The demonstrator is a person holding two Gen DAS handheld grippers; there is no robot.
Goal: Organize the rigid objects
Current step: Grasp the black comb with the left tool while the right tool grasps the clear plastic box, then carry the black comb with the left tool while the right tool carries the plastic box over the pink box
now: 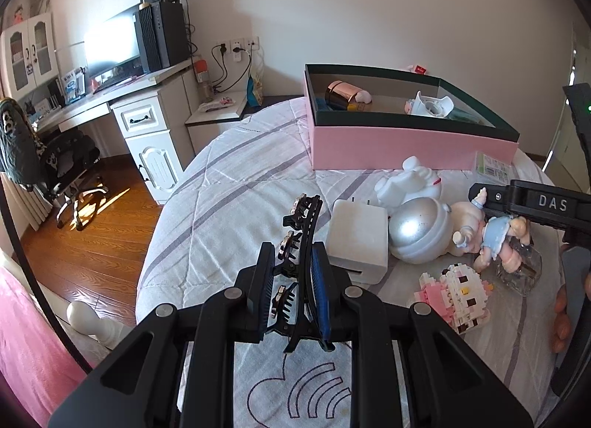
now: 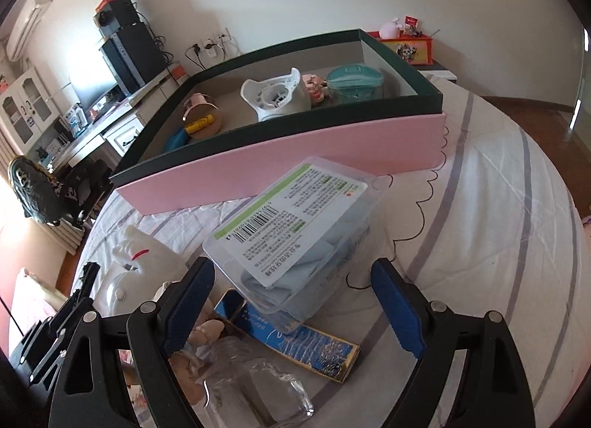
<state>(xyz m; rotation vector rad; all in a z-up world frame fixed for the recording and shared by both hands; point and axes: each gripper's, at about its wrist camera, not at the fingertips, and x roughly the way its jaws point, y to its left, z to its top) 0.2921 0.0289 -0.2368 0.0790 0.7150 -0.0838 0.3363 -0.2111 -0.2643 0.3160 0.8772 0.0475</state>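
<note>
Left wrist view gives you the bed (image 1: 229,176) first, its pale striped quilt filling the middle of the frame. On it, toward the far side, sits the pink box (image 1: 406,147) with a dark green rim, open at the top; inside you can see a rose-gold cylinder (image 1: 341,92) at its left end and a white plastic part (image 1: 432,104) further right.

Nearer to you, a cluster of things lies on the quilt just in front of the box: a white figurine (image 1: 406,184), a white charger block (image 1: 358,239) touching a silver ball (image 1: 421,230), a doll in a blue dress (image 1: 498,235) and a pink-and-white brick figure (image 1: 456,293).

Your left gripper (image 1: 293,291) is clamped on a black hair clip (image 1: 303,243) with toothed claws, which stands up between the pads above the quilt, left of the charger.

Your right gripper (image 2: 293,302) is spread wide and grasps nothing. It hangs over a clear plastic case (image 2: 295,232) with a printed barcode label, which lies tilted just in front of the box's pink wall, its near end resting on a blue-and-gold flat packet (image 2: 306,343). A clear glass bottle (image 2: 255,387) lies closest to you, between the fingers' bases.
</note>
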